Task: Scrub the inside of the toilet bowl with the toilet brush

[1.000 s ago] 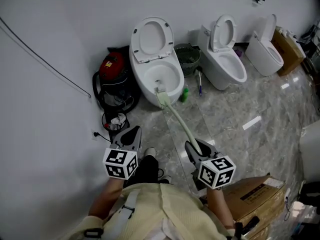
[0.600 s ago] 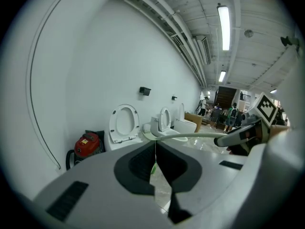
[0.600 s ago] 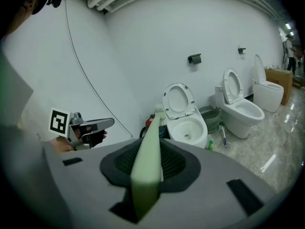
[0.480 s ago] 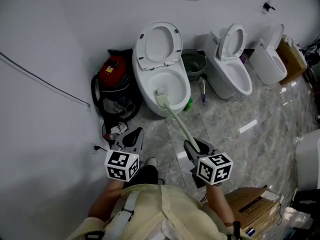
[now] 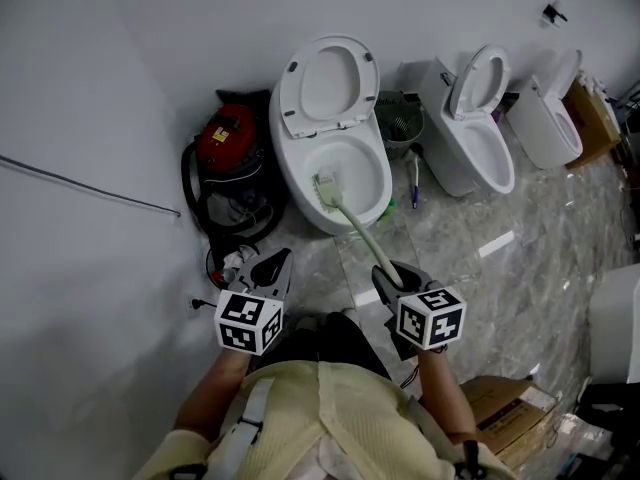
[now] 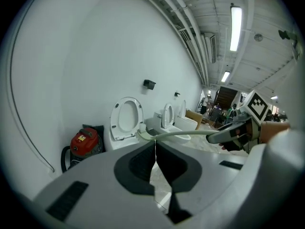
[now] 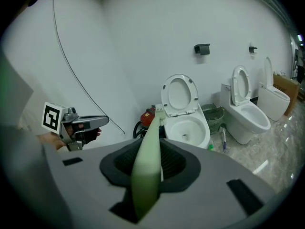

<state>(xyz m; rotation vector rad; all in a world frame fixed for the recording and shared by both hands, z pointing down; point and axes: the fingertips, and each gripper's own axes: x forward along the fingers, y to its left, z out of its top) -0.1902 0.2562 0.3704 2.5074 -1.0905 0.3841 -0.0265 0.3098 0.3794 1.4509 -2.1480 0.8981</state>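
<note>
Both grippers are closed. My right gripper (image 5: 386,274), low and right of centre in the head view, is clamped on the pale green handle of the toilet brush (image 5: 355,230); its own view shows the handle running up between the jaws. My left gripper (image 5: 278,260), low and left of centre, has its jaws pressed together with nothing between them. From the right gripper the brush slants up and left across the frame, and its bristle head sits inside the toilet bowl (image 5: 287,168) at the centre, against the near left side of the basin. I see the seat (image 5: 328,80) raised against the wall, a red vacuum cleaner (image 5: 225,138) left of the bowl, and a green basket (image 5: 402,118) to its right.
</note>
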